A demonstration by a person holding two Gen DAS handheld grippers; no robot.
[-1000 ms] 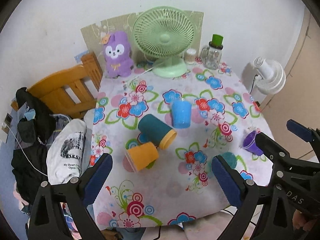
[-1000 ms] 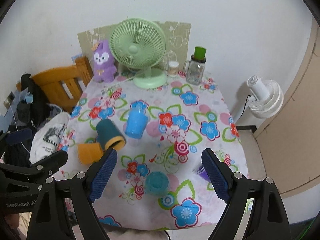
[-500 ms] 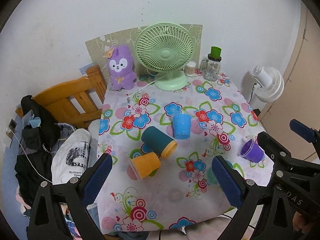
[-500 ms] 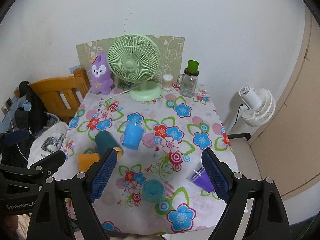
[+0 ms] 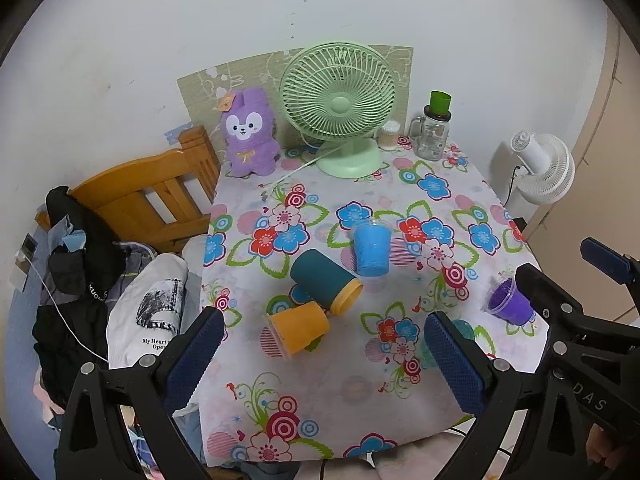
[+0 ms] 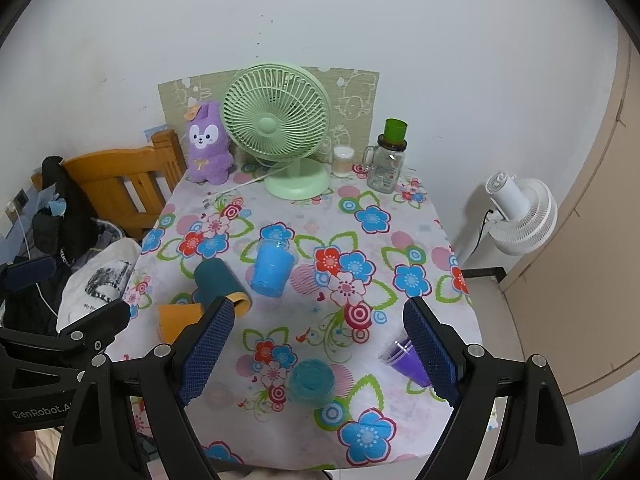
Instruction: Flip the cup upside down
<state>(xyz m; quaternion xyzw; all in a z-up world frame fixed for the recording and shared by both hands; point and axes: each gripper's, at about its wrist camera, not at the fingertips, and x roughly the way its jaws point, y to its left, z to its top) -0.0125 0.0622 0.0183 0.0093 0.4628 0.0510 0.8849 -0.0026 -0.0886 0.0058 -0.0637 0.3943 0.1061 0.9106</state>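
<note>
Both the left gripper (image 5: pixel 320 354) and right gripper (image 6: pixel 318 354) are being held spread, empty, above the table (image 6: pixel 400 240); the teal cup (image 6: pixel 311 378) nearest should be approached squarely before being pinched.

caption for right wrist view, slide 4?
Open right gripper above floral table; teal cup upright, purple cup tipped.

A green desk fan (image 5: pixel 338 106) stands at the bench's (image 5: pixel 352 408) far edge. A purple plush rabbit (image 5: pixel 249 132) sits left of it. A glass jar (image 5: pixel 433 133) stands to its right.
</note>
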